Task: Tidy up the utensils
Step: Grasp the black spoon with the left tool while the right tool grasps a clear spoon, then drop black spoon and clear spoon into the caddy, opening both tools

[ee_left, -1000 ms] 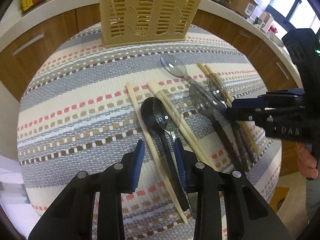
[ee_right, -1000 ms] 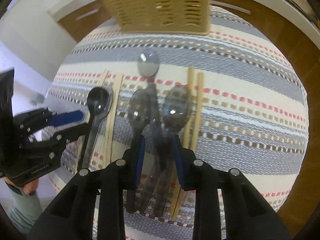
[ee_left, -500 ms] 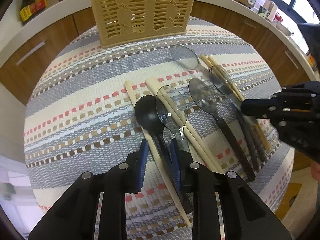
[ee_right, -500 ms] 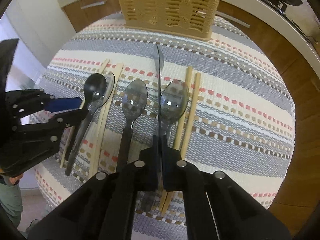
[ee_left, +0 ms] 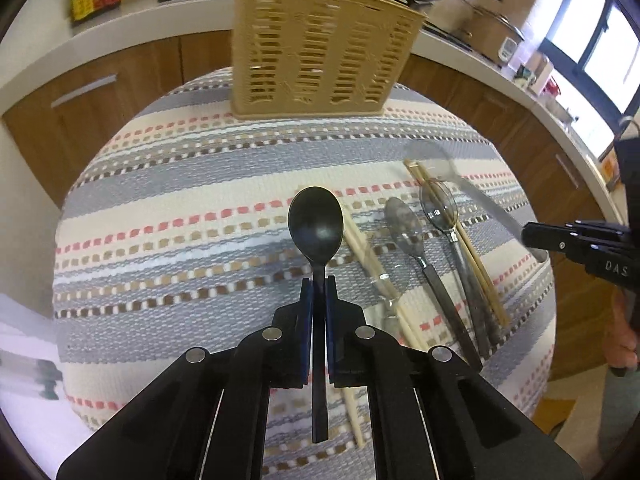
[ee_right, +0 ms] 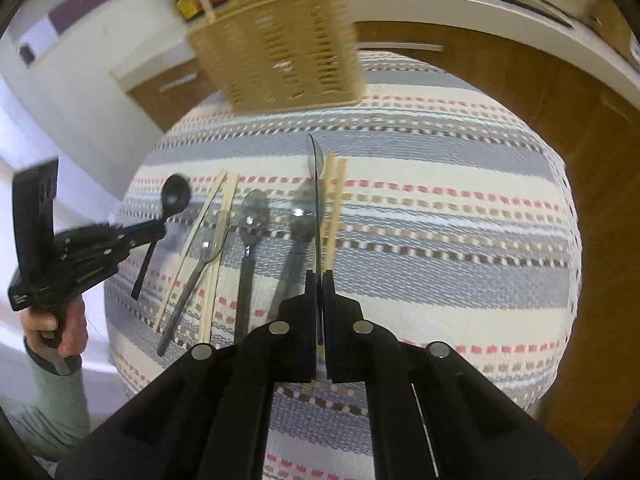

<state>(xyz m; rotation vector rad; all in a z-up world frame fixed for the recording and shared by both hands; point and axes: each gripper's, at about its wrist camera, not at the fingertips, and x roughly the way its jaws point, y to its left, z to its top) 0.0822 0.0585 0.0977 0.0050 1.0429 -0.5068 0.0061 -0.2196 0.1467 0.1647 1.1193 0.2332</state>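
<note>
On a kitchen counter (ee_left: 168,200) spread with a striped woven cloth, the left claw (ee_left: 319,282) is clamped on the neck of a black plastic spoon (ee_left: 316,224), its bowl pointing ahead and its handle running back between the blue pads, lifted clear of the cloth. The right claw (ee_right: 318,280) is pinched shut on the handle of a clear plastic spoon (ee_right: 315,168), held edge-on so that it shows only as a thin blade; in the left view the same spoon is a blurred streak above the cloth.

Below and between the two claws lie the utensils not yet sorted: another clear spoon (ee_right: 208,244) across a pair of wooden chopsticks (ee_right: 224,208), a dark-handled spoon (ee_right: 252,216), a grey translucent spoon (ee_right: 302,216) and a second pair of chopsticks (ee_right: 336,200). At the far edge of the cloth stands the tan slotted utensil holder (ee_left: 320,48), one stick already poking from its top.

Both spoons look light and stiff, though the clear one appears thin and smooth and could slip or twist. Holding each on the handle just behind the bowl probably steadies it for the drop, handle down, into the holder.
</note>
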